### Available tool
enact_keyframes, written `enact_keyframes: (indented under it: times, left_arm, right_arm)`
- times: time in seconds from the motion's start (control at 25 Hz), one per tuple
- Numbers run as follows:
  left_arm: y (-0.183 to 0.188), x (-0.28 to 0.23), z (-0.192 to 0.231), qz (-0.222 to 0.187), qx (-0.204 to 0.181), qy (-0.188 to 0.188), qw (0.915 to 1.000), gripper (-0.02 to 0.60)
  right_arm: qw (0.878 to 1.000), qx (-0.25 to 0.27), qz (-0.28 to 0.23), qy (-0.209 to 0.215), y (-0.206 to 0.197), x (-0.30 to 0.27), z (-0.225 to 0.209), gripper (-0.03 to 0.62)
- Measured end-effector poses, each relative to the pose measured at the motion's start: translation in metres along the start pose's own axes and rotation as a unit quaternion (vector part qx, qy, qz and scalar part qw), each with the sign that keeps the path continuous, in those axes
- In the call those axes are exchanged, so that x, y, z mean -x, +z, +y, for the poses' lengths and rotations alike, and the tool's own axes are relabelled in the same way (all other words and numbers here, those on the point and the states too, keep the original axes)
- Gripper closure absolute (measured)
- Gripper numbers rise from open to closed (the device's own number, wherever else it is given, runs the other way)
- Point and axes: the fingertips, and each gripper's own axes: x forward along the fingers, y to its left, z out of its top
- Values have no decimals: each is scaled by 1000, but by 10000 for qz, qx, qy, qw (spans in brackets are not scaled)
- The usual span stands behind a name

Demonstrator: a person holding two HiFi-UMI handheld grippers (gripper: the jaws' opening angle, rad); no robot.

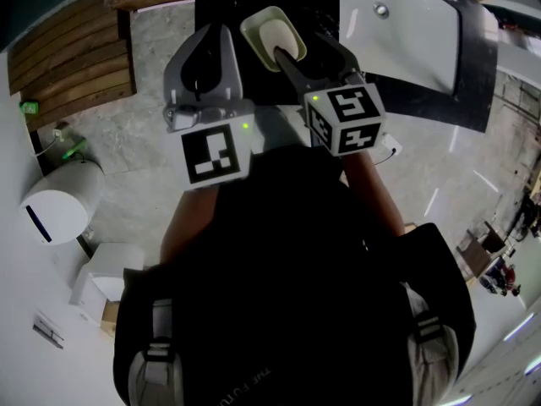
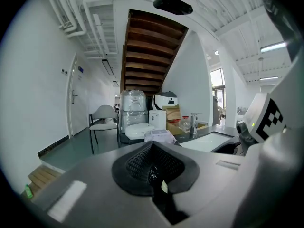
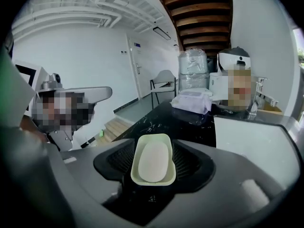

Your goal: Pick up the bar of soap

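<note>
A pale bar of soap (image 1: 277, 37) lies in a cream soap dish (image 1: 254, 25) on the black counter (image 1: 423, 100). My right gripper (image 1: 311, 47) is open just behind it. In the right gripper view the soap (image 3: 153, 162) and its dish (image 3: 135, 175) sit in the gap between the wide-set jaws, and I see no pad pressing on them. My left gripper (image 1: 215, 30) hovers beside the dish on its left. Its ribbed pads (image 2: 142, 163) meet in the left gripper view, with nothing between them.
A white sink basin (image 1: 406, 32) lies right of the dish, with a tap (image 3: 259, 99) behind it. A wrapped tissue pack (image 3: 192, 101) rests farther back on the counter. Wooden steps (image 1: 68, 57) and a white round bin (image 1: 59, 201) are on the floor at the left.
</note>
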Motion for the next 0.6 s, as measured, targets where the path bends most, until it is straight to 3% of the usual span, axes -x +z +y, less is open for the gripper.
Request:
enact_keyframes:
  times: [0.28, 0.6]
  left_arm:
    - [-7, -6, 9, 115, 21, 65, 9999, 583]
    - [-13, -13, 18, 180, 63, 120, 9997, 583]
  right_arm:
    - [9985, -9, 545, 78, -23, -24, 0, 297]
    - [9968, -79, 797, 67, -35, -42, 0, 295]
